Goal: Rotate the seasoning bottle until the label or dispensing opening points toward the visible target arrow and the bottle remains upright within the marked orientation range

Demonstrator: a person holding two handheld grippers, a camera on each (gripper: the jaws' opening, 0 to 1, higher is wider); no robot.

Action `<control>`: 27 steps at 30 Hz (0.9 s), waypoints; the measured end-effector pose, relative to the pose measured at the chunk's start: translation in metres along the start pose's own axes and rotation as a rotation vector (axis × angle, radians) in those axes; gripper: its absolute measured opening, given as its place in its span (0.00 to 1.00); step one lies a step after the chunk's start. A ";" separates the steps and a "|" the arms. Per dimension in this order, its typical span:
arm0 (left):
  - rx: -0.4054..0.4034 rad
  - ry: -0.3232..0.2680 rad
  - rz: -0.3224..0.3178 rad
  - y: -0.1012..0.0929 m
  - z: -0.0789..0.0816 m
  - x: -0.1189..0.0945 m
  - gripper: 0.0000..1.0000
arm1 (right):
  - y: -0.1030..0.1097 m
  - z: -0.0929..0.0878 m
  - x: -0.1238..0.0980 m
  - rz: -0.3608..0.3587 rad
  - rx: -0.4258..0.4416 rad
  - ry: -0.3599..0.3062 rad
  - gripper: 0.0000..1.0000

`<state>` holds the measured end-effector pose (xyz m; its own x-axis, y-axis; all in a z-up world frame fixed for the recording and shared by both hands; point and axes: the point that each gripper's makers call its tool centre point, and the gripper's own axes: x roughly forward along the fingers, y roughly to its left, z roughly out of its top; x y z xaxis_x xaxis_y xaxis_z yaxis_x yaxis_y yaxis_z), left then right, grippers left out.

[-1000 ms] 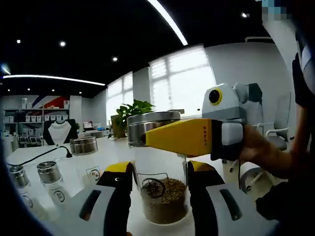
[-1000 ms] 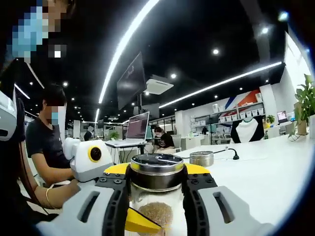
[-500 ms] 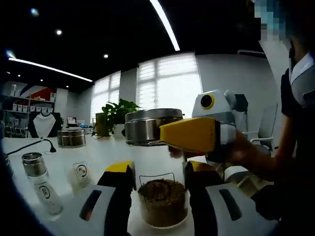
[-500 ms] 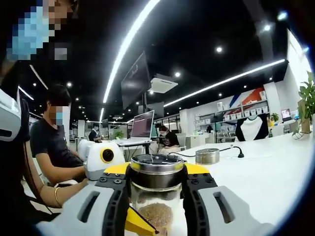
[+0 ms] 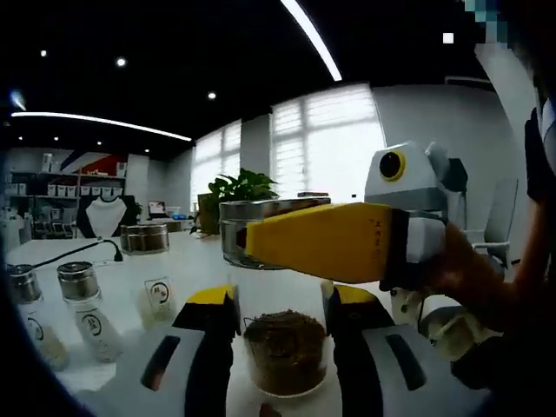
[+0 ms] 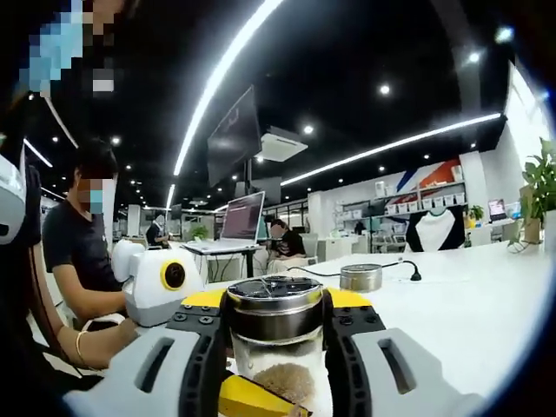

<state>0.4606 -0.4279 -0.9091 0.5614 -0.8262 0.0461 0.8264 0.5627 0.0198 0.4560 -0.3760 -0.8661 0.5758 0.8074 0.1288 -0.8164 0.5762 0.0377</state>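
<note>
In the left gripper view, two small shakers point(image 5: 82, 308) with metal caps stand on the white worktop point(image 5: 174, 269) at about 8 o'clock, with a low metal tin point(image 5: 144, 238) farther back at 10 o'clock and a cable point(image 5: 78, 252) trailing beside it. A potted plant point(image 5: 239, 187) stands behind, near the windows. At 6 o'clock the left tongs point(image 5: 280, 308) rise on either side of the seasoning bottle point(image 5: 280, 347), a clear glass jar with brown granules in its lower part and a printed label facing the camera; the jaws stand narrow, close against the glass on both sides, holding it low down. The bottle stands upright on the worktop. From 3 o'clock the right tongs point(image 5: 261, 236) reach in, yellow tips clamped on the bottle's metal cap point(image 5: 269, 228).

In the right gripper view, the right tongs point(image 6: 274, 308) grip that same cap point(image 6: 274, 300) between both jaws at 6 o'clock. A yellow tip of the left tongs point(image 6: 252, 401) shows below, against the glass. A seated person point(image 6: 74, 252) is at 9 o'clock.
</note>
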 end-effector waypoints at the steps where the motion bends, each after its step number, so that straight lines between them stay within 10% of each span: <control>1: 0.019 0.002 0.029 0.002 0.000 0.000 0.45 | -0.001 0.000 0.001 -0.018 -0.002 0.002 0.42; 5: 0.162 0.022 0.194 0.007 0.002 0.002 0.45 | -0.010 -0.004 0.004 -0.143 -0.037 0.038 0.44; 27: 0.143 -0.031 0.540 0.026 0.014 -0.008 0.45 | -0.003 0.008 -0.003 -0.272 -0.070 0.025 0.42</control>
<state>0.4769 -0.4063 -0.8947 0.9003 -0.4193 0.1168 0.4062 0.9058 0.1207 0.4565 -0.3813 -0.8587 0.7750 0.6241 0.0991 -0.6271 0.7789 -0.0009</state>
